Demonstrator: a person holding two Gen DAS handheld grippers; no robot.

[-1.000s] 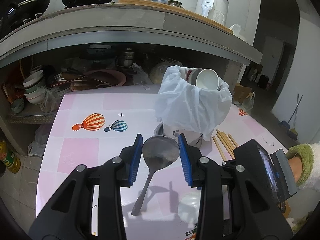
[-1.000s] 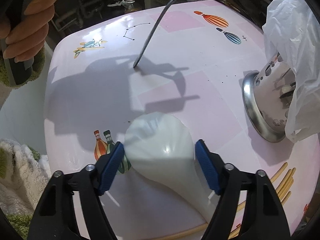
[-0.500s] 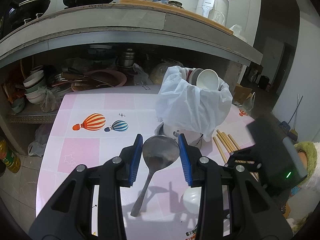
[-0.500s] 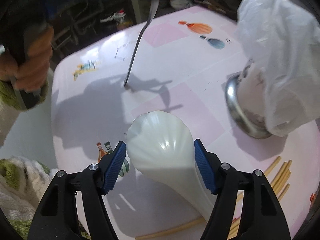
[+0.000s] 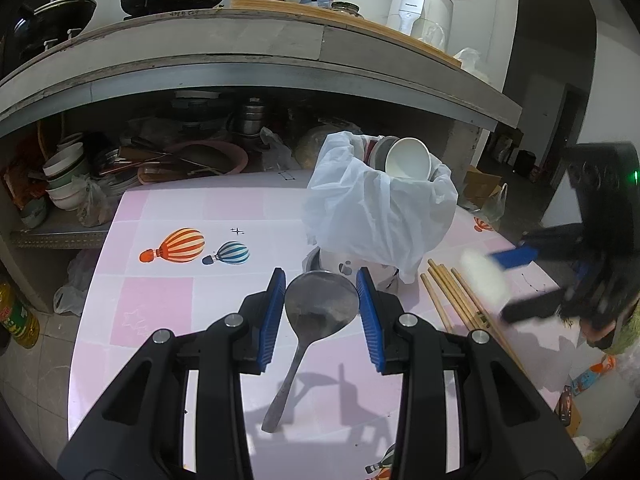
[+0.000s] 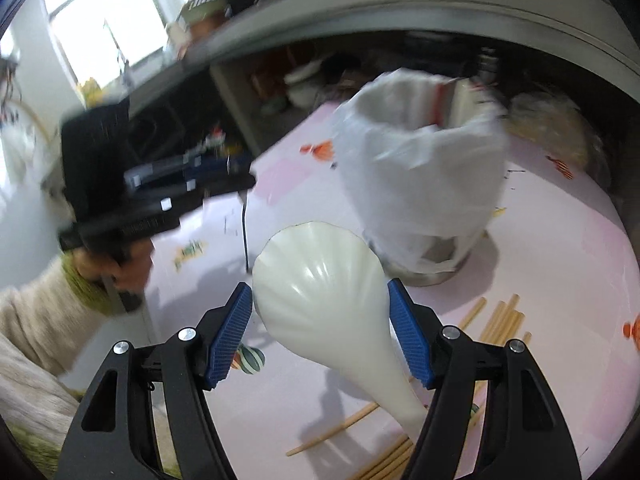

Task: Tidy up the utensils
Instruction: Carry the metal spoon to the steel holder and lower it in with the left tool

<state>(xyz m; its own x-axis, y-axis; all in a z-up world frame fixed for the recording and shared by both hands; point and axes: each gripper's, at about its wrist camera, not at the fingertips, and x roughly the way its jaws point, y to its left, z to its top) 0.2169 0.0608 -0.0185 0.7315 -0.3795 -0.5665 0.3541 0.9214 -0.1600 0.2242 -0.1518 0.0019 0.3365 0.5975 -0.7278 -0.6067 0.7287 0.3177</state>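
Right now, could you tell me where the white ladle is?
The white ladle is clamped in the right gripper, raised above the pink table, just before the bag-covered utensil holder.

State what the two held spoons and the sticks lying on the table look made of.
Metal spoon: dull grey, likely stainless steel, with soft reflections and smudges. White spoon: glossy, ribbed like a shell, probably plastic or melamine, possibly ceramic. Chopsticks: matte tan, looks like bamboo or wood.

A grey concrete counter [image 5: 240, 64] overhangs cluttered shelves [image 5: 132, 168]; a blurred, seemingly bright window [image 6: 108, 12].
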